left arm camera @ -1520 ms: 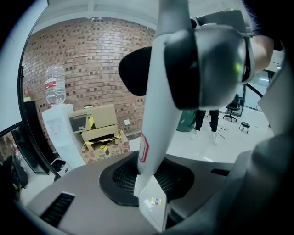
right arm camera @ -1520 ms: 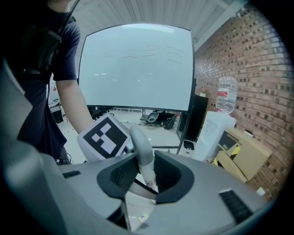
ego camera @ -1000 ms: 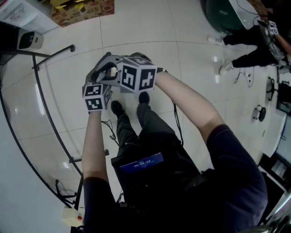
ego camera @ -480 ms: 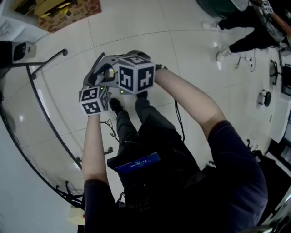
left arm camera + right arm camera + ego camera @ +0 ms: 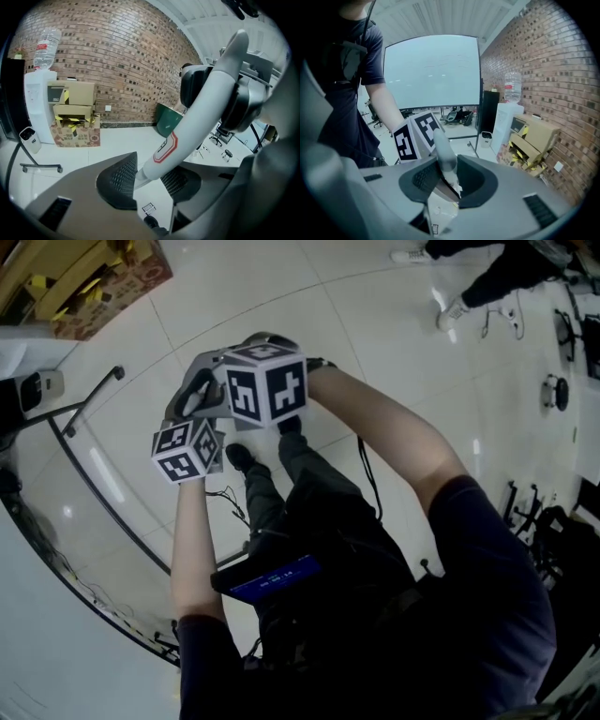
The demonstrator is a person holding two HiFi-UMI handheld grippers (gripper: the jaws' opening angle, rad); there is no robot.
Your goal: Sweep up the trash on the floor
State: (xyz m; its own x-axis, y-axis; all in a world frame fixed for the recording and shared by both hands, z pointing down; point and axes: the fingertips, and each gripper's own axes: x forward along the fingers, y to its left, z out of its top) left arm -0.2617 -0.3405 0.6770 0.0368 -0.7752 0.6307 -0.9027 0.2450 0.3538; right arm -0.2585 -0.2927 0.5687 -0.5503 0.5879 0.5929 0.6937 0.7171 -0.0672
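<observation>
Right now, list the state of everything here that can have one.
left claw: closed on the handle, its jaws have just been opening a little.
right claw: closed on the same handle.
handle: held by both claws, slanted.
water bottle: neck down on the dispenser.
cardboard boxes: stacked.

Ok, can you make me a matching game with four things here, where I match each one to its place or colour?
Things:
1. water bottle
2. cardboard boxes
3. handle
4. bin

Match with:
A. dark green
B. between the fingers of the right gripper
C. on top of the white dispenser
D. stacked by the brick wall

Right pairs: 1-C, 2-D, 3-B, 4-A.
</observation>
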